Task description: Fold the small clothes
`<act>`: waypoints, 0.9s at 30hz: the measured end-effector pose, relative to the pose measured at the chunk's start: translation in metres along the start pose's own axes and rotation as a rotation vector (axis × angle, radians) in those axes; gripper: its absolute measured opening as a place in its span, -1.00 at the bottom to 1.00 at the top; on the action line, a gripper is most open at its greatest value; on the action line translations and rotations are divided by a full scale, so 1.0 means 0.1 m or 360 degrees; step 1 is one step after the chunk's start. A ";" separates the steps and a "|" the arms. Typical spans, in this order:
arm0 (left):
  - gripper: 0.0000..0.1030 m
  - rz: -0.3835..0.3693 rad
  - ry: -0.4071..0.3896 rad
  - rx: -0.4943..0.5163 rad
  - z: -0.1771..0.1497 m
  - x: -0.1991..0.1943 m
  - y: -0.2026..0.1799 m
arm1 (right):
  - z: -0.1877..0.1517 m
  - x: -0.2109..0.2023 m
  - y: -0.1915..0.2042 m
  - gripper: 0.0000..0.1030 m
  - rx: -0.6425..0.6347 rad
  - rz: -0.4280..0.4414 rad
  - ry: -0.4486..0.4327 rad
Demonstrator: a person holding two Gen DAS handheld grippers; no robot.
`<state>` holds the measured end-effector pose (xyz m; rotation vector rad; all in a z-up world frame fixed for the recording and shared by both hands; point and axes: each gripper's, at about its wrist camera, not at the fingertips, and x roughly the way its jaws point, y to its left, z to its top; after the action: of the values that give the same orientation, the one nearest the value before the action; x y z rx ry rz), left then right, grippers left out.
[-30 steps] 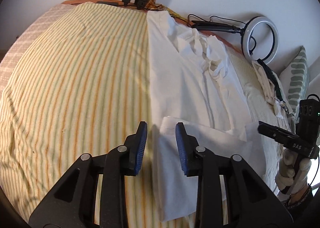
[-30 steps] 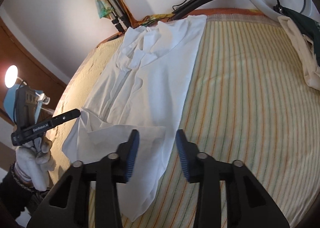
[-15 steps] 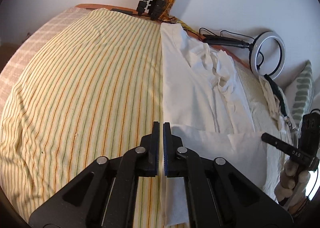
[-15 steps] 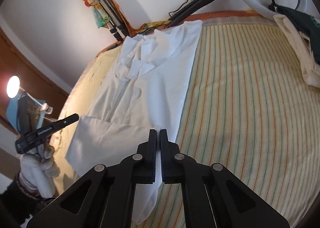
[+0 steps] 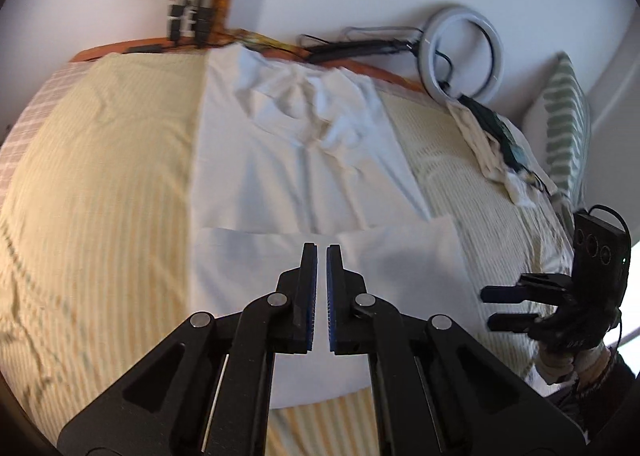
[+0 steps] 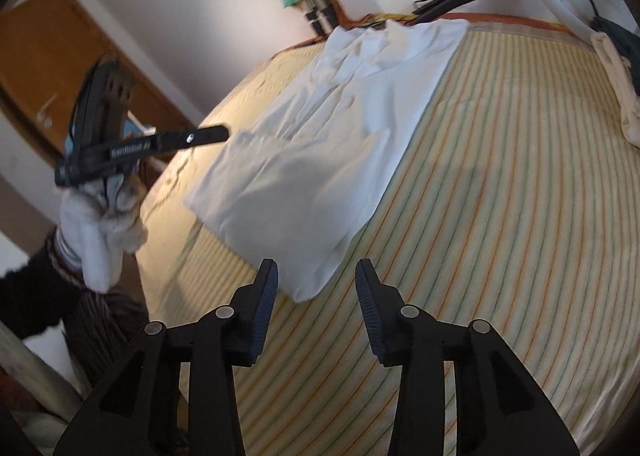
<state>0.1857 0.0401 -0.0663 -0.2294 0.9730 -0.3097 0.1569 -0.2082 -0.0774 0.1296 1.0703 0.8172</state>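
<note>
The left tongs (image 5: 321,252) are shut, pads nearly together, with nothing visibly between them; they hang above the folded lower part of the white shirt (image 5: 304,176). The right tongs (image 6: 316,276) are opening, jaws apart and empty, just short of the shirt's nearest corner. The shirt lies flat on the striped bedspread (image 6: 500,236), its hem turned up into a crosswise fold, its collar end rumpled near the headboard. One long side runs straight along the stripes. Wide bare bedspread lies on both sides; a ring light (image 5: 460,56), a pillow (image 5: 568,116) and bunched cloth (image 5: 496,160) crowd the far corner.
</note>
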 end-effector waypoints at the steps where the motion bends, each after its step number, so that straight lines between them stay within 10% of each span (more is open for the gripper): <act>1: -0.99 -0.0007 0.0012 0.0022 0.00 0.04 -0.07 | -0.01 0.03 0.05 -0.22 -0.0042 -0.0025 0.0010; 18: -0.98 0.0028 0.0163 0.0085 -0.06 0.52 -0.31 | 0.01 0.19 0.32 -0.22 -0.0345 -0.0076 0.0032; 20: -0.98 0.0030 0.0159 0.0091 -0.06 0.53 -0.30 | -0.01 0.25 0.35 -0.42 -0.0361 -0.0087 0.0067; 21: -0.98 0.0031 0.0162 0.0093 -0.06 0.53 -0.30 | -0.02 0.29 0.35 -0.86 -0.0346 -0.0091 0.0104; 25: -0.98 0.0043 0.0180 0.0097 -0.08 0.57 -0.28 | 0.01 0.21 0.18 -0.95 -0.0070 0.0217 0.0083; 27: -0.98 0.0046 0.0173 0.0098 -0.08 0.51 -0.27 | 0.01 0.14 0.17 -0.95 -0.0099 0.0135 0.0089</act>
<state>0.2018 -0.0037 -0.1016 -0.1436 1.0714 -0.3279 0.1519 -0.1870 -0.0787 0.1009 1.0964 0.9340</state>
